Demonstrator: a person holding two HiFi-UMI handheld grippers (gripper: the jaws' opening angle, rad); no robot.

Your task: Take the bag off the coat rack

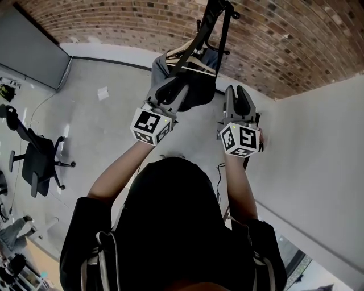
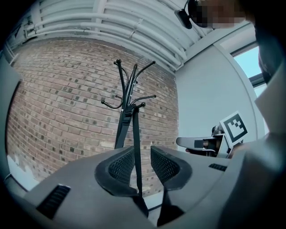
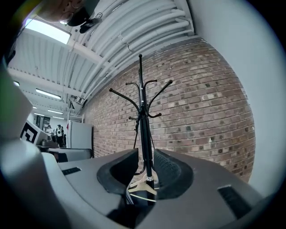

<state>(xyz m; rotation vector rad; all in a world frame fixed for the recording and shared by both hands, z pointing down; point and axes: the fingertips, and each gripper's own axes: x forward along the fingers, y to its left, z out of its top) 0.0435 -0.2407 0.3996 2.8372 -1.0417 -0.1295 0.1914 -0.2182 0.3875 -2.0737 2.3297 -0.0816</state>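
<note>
Coat rack (image 1: 214, 16): a black pole with upturned hooks against the brick wall, at the upper centre of the head view. The hook tips curve upward, so a load probably has to rise before it comes away.
Bag (image 1: 200, 90): it hangs from the rack, just below the hooks and right behind the left tongs. Supporting its weight from beneath would likely slacken the strap.
Strap (image 2: 135, 147): it runs taut from a hook down to the lower centre of the frame. Judged best practice is to grip it high, lift it clear of the hook tip, then draw it back.
Left tongs (image 2: 142, 154): the jaws stand apart with the strap passing between them, and the pads do not press on it.
Right tongs (image 3: 145, 163): the jaws are spread with nothing in them, and they frame the distant pole. They are free to steady the bag.
Head view only: the bag's body and both marker cubes.
Left gripper view only: the strap's seat on its hook.
Right gripper view only: a wooden hanger (image 3: 144, 185) low on the pole, plus bare upper hooks.
</note>
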